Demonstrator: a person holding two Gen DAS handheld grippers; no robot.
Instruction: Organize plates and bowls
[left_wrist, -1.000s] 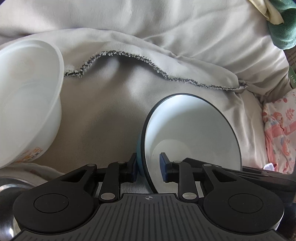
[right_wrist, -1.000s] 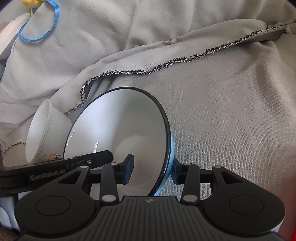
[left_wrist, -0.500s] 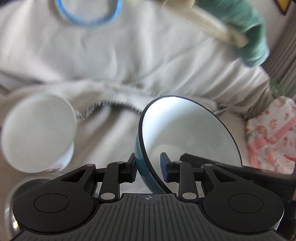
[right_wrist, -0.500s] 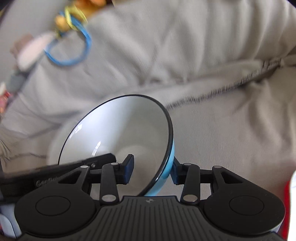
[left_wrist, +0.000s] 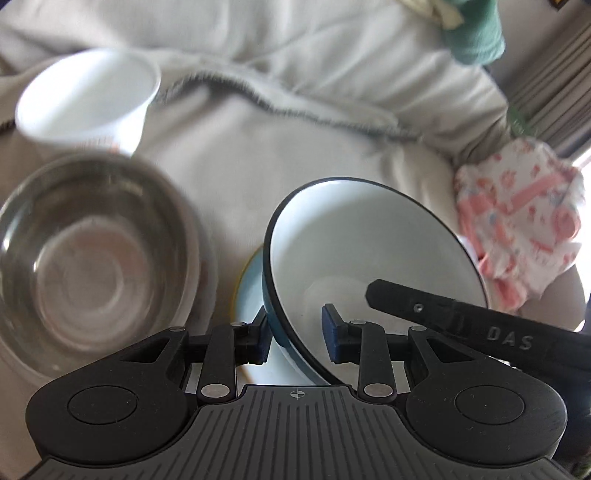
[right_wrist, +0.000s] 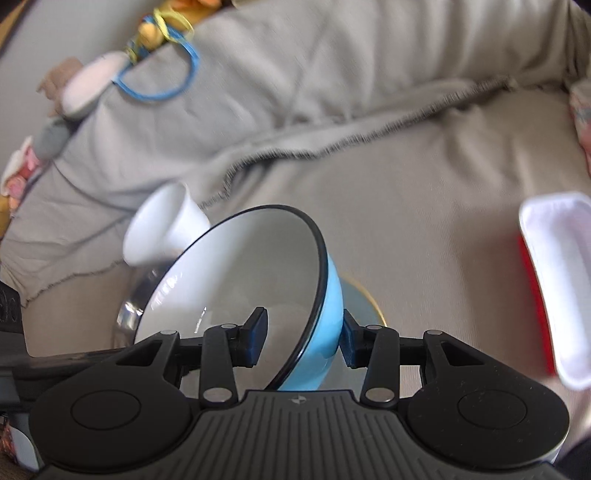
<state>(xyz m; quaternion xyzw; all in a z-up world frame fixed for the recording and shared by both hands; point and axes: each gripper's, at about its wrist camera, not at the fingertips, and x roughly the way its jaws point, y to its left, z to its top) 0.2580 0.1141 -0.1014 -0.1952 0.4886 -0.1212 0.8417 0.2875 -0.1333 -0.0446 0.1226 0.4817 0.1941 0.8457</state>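
Grey fabric cover (left_wrist: 288, 155) is draping the whole soft seat, a sofa or bed by the look of it, wrinkled and uneven, with a frayed hem running across it; there is no table in view. Clutter is ringing the work area: pink printed cloth (left_wrist: 517, 225) on the right, green cloth (left_wrist: 474, 35) at the top, blue ring toy (right_wrist: 162, 70) far back in the right wrist view. Steel bowl (left_wrist: 92, 258) is sitting left of the action, white bowl (left_wrist: 88, 99) lying beyond it, and a red-and-white dish (right_wrist: 554, 284) is resting well apart on the right. Blue bowl (right_wrist: 251, 280) is being held off the cover by both tools at once, tilted, opening facing forward and up. Left gripper (left_wrist: 295, 330) is pinching its near-left rim, one finger inside and one outside the wall; right gripper (right_wrist: 301, 336) is pinching the opposite rim the same way. Key relation: the pale blue plate (left_wrist: 251, 295) with a yellow edge is lying directly under and just behind the blue bowl, very near its base, contact unclear. Judging by this, the bowl is being brought down onto that plate, and it needs levelling first. Both hands are equally close. The soft cover may let the stack tip.
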